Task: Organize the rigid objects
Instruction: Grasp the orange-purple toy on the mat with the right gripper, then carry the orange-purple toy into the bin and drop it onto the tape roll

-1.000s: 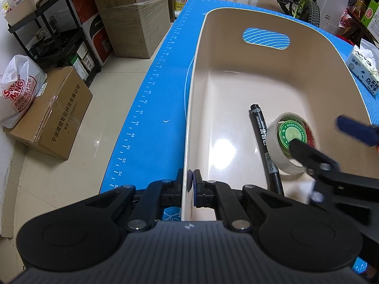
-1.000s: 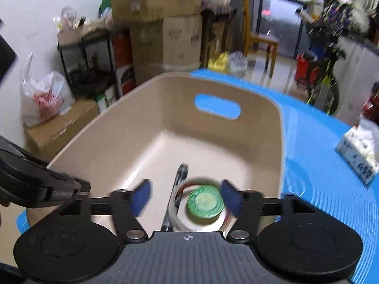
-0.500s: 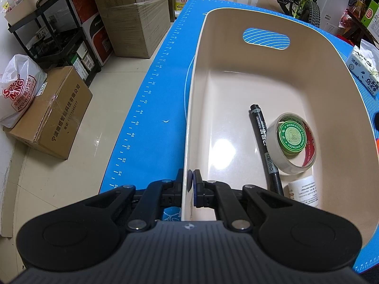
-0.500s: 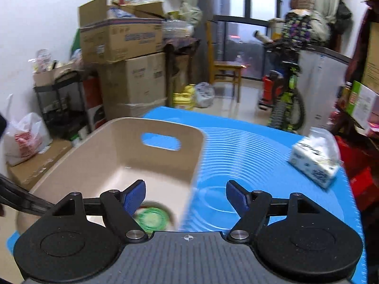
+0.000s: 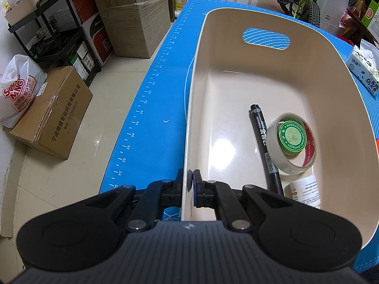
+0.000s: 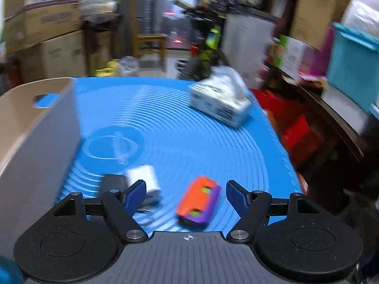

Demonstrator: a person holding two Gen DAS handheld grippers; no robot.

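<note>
My left gripper (image 5: 190, 184) is shut on the near left wall of the beige bin (image 5: 272, 75). Inside the bin lie a black marker (image 5: 264, 142), a tape roll (image 5: 276, 152) with a green ointment tin (image 5: 292, 138) inside it, and a small white bottle (image 5: 305, 190). My right gripper (image 6: 186, 193) is open and empty above the blue mat (image 6: 170, 130), right of the bin (image 6: 35, 127). An orange and purple toy (image 6: 199, 201) lies between its fingers. A white charger (image 6: 144, 177) and a black object (image 6: 111, 184) lie by its left finger.
A tissue pack (image 6: 220, 104) sits at the mat's far right; it also shows in the left wrist view (image 5: 364, 71). Cardboard boxes (image 5: 52, 113), a shelf rack and a plastic bag stand on the floor left of the table. A bicycle and shelves stand behind.
My right gripper has left the bin and swung right over the mat to the orange toy. The tin stays inside the tape roll. My left gripper has not moved.
</note>
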